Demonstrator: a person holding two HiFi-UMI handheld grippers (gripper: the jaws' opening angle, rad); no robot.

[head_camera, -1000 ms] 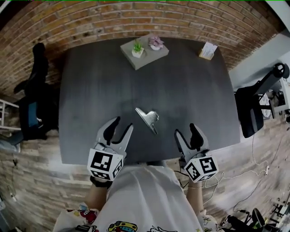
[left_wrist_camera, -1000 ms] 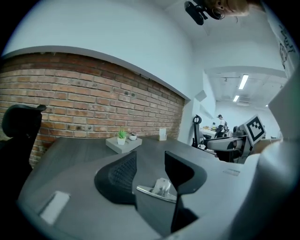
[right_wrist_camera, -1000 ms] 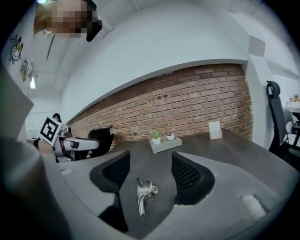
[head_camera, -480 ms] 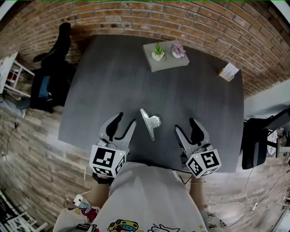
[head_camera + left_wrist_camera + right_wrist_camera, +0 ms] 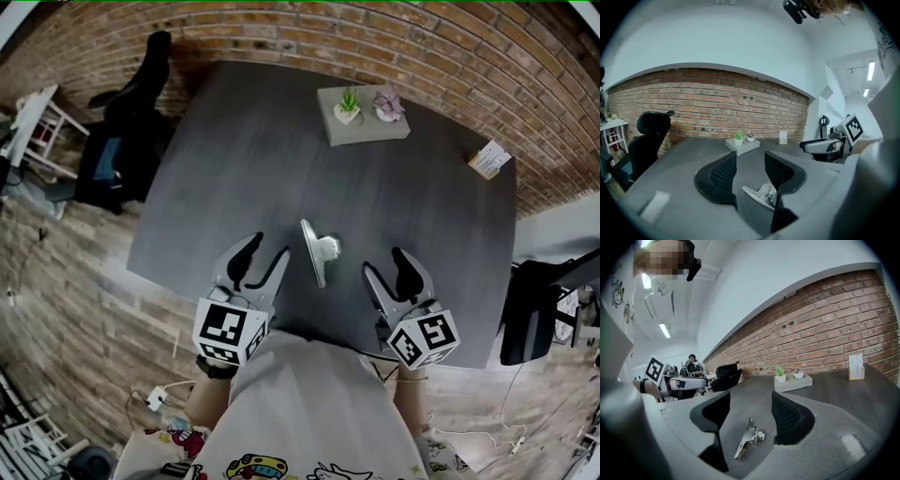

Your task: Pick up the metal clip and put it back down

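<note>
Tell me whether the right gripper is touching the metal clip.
Apart. The head view shows a strip of bare table between the metal clip and the right gripper, whose jaws stand open and empty.

Clip [image 5: 320,251] silver; table [image 5: 244,159] dk grey; wall [image 5: 394,37] red brick; tray [image 5: 370,129] lt grey.
</note>
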